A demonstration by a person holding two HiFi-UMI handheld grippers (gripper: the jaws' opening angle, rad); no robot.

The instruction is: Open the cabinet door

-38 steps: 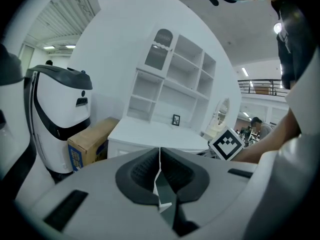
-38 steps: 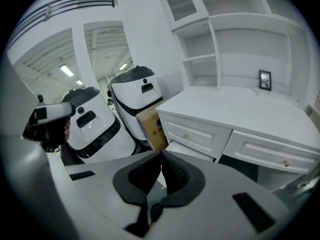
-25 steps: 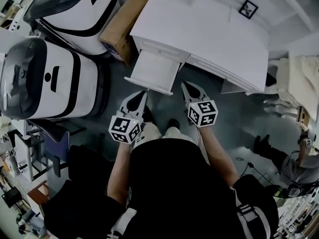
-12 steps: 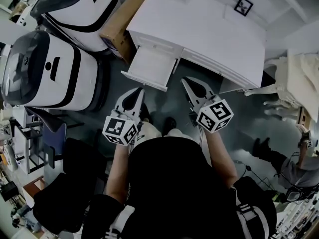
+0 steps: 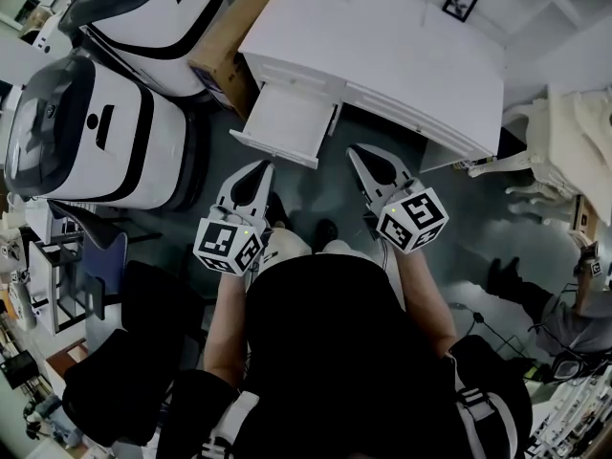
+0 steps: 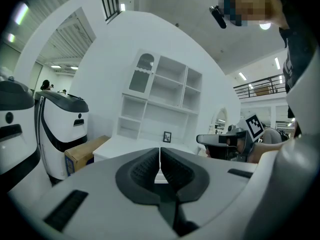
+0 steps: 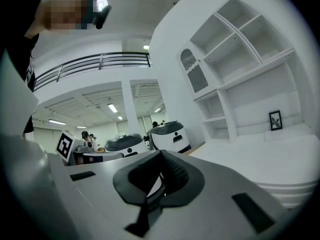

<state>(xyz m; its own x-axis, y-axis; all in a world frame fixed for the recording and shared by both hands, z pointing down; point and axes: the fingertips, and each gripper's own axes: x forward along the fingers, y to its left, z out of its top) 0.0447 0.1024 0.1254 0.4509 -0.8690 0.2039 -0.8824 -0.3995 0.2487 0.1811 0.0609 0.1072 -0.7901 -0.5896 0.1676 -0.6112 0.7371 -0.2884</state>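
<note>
Both claws have come up toward the head cam and drawn back a bit from the cabinet [image 5: 402,113] over the last sec. R claw [image 5: 354,151] has also swung out to the right, so the R marker cube [image 5: 413,220] looks bigger. L claw [image 5: 265,165] and R claw are each pinched fully together w/ nothing btw the pads, pointing roughly level at the cabinet.

Cabinet sits just ahead of the person: white tabletop [image 5: 382,65] w/ a shelf hutch [image 6: 167,91] on top. The only door I can pick out is the arched door [image 6: 144,70] at the hutch's top left. It looks flush w/ the frame but is too small to rule out ajar. Drawer [image 5: 285,122] stands pulled out, near L claw, not touching.

Step, my read: claws are empty and off the cabinet. That fits an approach to the door as well as a pull-back after handling it; pics don't settle which. Any grip on that door would need the jaws parted first.

Writing: none legible. Only black/white square codes on R marker cube and L marker cube [image 5: 229,247]. Framed picture [image 5: 460,2] shows no text, and the cardboard box [image 5: 229,41] print is unreadable.
</note>
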